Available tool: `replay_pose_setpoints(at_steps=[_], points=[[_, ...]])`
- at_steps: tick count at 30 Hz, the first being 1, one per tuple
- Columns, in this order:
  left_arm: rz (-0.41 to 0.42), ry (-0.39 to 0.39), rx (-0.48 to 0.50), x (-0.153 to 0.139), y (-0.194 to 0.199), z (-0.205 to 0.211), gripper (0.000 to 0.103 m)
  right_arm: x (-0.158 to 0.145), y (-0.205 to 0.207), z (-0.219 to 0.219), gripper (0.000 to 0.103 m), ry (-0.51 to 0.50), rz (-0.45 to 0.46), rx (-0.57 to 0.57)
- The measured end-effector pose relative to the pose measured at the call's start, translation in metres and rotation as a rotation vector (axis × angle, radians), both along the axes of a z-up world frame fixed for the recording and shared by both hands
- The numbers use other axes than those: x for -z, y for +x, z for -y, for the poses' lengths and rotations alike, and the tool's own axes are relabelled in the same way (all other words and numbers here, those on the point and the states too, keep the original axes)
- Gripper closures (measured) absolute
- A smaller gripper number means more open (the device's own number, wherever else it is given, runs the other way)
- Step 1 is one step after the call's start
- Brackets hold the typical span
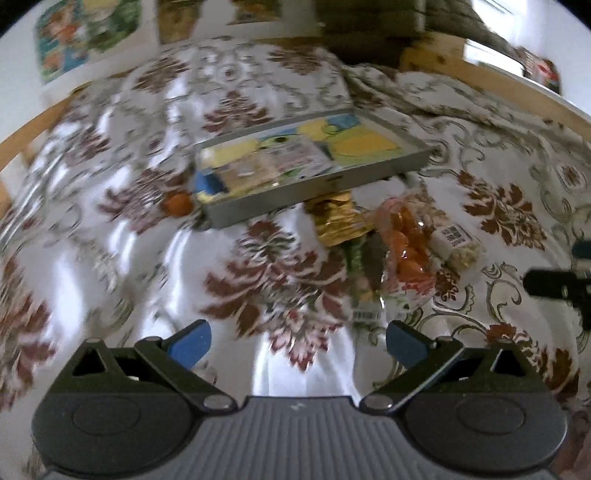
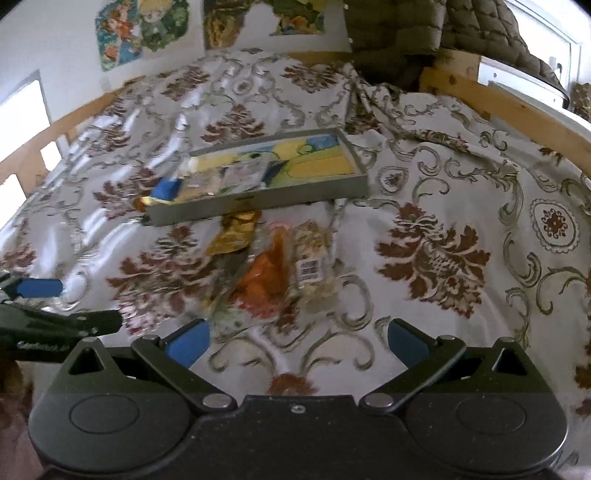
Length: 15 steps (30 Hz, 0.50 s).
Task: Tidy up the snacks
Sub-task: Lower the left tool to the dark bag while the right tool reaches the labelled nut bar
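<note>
A grey tray (image 1: 317, 192) (image 2: 258, 201) with a yellow and blue picture inside lies on the patterned bedspread, holding a few flat snack packets (image 1: 266, 166) (image 2: 229, 177) at its left end. In front of it lie loose snacks: a gold packet (image 1: 338, 221) (image 2: 234, 232), a clear bag of orange snacks (image 1: 404, 251) (image 2: 264, 278) and a pale barcoded packet (image 1: 458, 240) (image 2: 312, 264). My left gripper (image 1: 297, 341) is open, near the bag's front end. My right gripper (image 2: 297, 343) is open too, just short of the loose snacks. Nothing sits between either pair of fingers.
The floral bedspread (image 2: 436, 251) covers the whole bed inside a wooden frame (image 2: 517, 110). An orange round item (image 1: 177, 203) rests by the tray's left corner. Posters (image 2: 140, 29) hang on the back wall. A dark quilted blanket (image 2: 399, 40) is piled at the far end.
</note>
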State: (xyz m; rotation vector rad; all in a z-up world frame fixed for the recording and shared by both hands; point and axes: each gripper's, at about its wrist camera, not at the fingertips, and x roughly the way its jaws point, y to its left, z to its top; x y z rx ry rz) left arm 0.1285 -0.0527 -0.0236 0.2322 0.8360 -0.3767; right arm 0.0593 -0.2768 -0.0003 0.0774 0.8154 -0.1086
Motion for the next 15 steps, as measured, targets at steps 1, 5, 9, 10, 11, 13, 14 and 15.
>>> replay_pose_setpoints(at_steps=[1, 5, 9, 10, 11, 13, 14, 15], points=[[-0.001, 0.0, 0.02, 0.003, 0.006, 0.003, 0.0, 0.001, 0.005, 0.004, 0.001, 0.004, -0.004, 0.013], [-0.008, -0.026, 0.076, 0.017, 0.028, 0.018, 0.0, 0.009, 0.029, 0.019, 0.001, 0.048, -0.031, 0.034], [0.003, -0.052, 0.19, 0.029, 0.045, 0.036, 0.0, 0.017, 0.06, 0.03, 0.001, 0.023, -0.047, 0.007], [0.008, -0.056, 0.222, 0.032, 0.049, 0.041, 0.0, 0.02, 0.067, 0.032, 0.001, 0.011, -0.048, 0.0], [0.01, -0.06, 0.251, 0.036, 0.052, 0.044, 0.0, 0.023, 0.074, 0.034, 0.001, 0.011, -0.047, -0.009], [0.003, -0.059, 0.287, 0.045, 0.058, 0.051, 0.0, 0.03, 0.086, 0.039, 0.002, 0.018, -0.056, -0.016], [-0.004, -0.059, 0.295, 0.05, 0.062, 0.052, 0.0, 0.033, 0.091, 0.04, 0.003, 0.023, -0.062, -0.024], [-0.011, -0.061, 0.303, 0.054, 0.065, 0.053, 0.0, 0.036, 0.096, 0.042, 0.005, 0.031, -0.065, -0.036]])
